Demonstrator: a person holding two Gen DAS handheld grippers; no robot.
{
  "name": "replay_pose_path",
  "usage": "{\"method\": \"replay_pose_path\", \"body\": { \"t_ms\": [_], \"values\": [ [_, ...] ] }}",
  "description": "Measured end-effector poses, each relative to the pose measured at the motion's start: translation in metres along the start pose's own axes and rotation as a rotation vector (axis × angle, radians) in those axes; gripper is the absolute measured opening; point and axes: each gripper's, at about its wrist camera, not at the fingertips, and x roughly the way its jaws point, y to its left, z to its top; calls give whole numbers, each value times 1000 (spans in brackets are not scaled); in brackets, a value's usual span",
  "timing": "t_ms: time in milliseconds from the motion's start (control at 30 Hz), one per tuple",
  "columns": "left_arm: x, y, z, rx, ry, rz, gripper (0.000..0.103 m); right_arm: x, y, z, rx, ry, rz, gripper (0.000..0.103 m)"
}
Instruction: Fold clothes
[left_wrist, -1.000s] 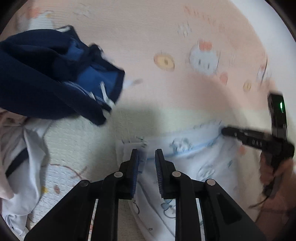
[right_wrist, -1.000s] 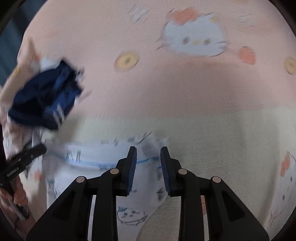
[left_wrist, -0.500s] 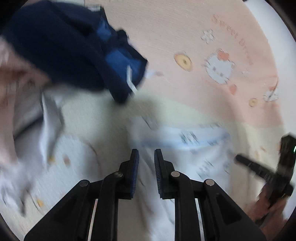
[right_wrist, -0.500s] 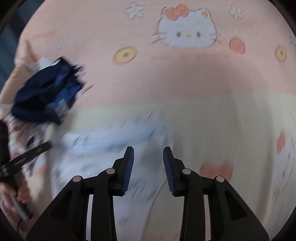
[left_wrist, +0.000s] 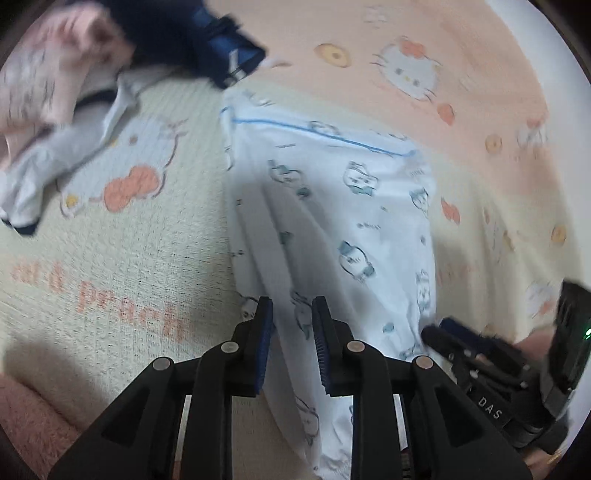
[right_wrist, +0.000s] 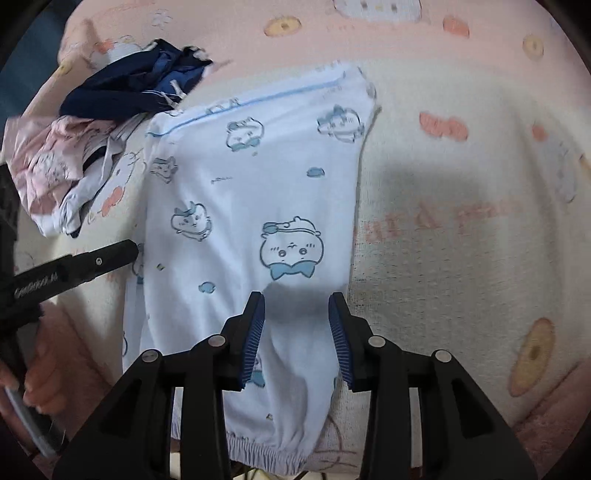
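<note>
**Pyjama trousers laid out lengthwise, both grippers at the cuff end**

We see the cartoon-cat blanket (right_wrist: 461, 177) spread under everything, peach at the far side and cream nearer us; on it the white pyjama trousers with blue animal print (right_wrist: 258, 192) lie flat, their long axis running straight away from us, the blue-piped waistband at the far end and the gathered cuff at the near end, below the right gripper; so the fold we judge to come next runs along that axis, near end carried toward the waistband; both hands sit at the cuff end, the left over the left edge of the cloth, the right over its middle and right side.

To the far left a heap of unfolded clothes waits: a navy garment (right_wrist: 136, 85) on top, touching the waistband corner, a pink one (right_wrist: 44, 162) and a white one (left_wrist: 55, 166) beside it; no basket or box is in view.

The right gripper (right_wrist: 297, 339) has just been opening; its jaws stand spread above the trouser leg, pads clear of the cloth; the left gripper (left_wrist: 291, 350) has opened a little too, its jaws narrowly parted over the fabric, pinching nothing that we can make out.
</note>
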Motion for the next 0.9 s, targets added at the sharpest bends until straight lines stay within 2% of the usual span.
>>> {"method": "replay_pose_path", "body": {
  "t_ms": [100, 267, 333, 400, 433, 600, 700, 767, 800, 867, 900],
  "values": [
    [4, -5, -14, 12, 21, 44, 24, 4, 3, -10, 1, -3, -76, 36],
    [16, -10, -32, -5, 78, 13, 24, 3, 3, -21, -15, 7, -91, 36],
    [17, -12, -36, -19, 81, -44, 24, 0, 1, -20, -4, -3, -74, 36],
    [24, -12, -39, -81, 112, -143, 24, 2, 0, -22, 14, 0, -42, 37],
    [24, -13, -41, -80, 105, -123, 24, 6, 2, -24, 7, 8, -33, 37],
    [22, -36, -51, 90, 70, 79, 24, 13, 16, -32, -97, -9, -113, 37],
    [18, -31, -58, 112, 72, 162, 25, 13, 7, -32, -105, 9, -159, 37],
    [13, -23, -58, 76, 77, 167, 26, 13, -5, -33, -77, 28, -156, 40],
    [9, -16, -60, 48, 77, 200, 26, 12, -13, -33, -45, 39, -130, 41],
    [2, -2, -60, -11, 61, 204, 26, 8, -26, -31, 11, 53, -83, 41],
    [-3, 8, -59, -68, 58, 144, 26, 5, -31, -30, 32, 46, -53, 41]
  ]
}}
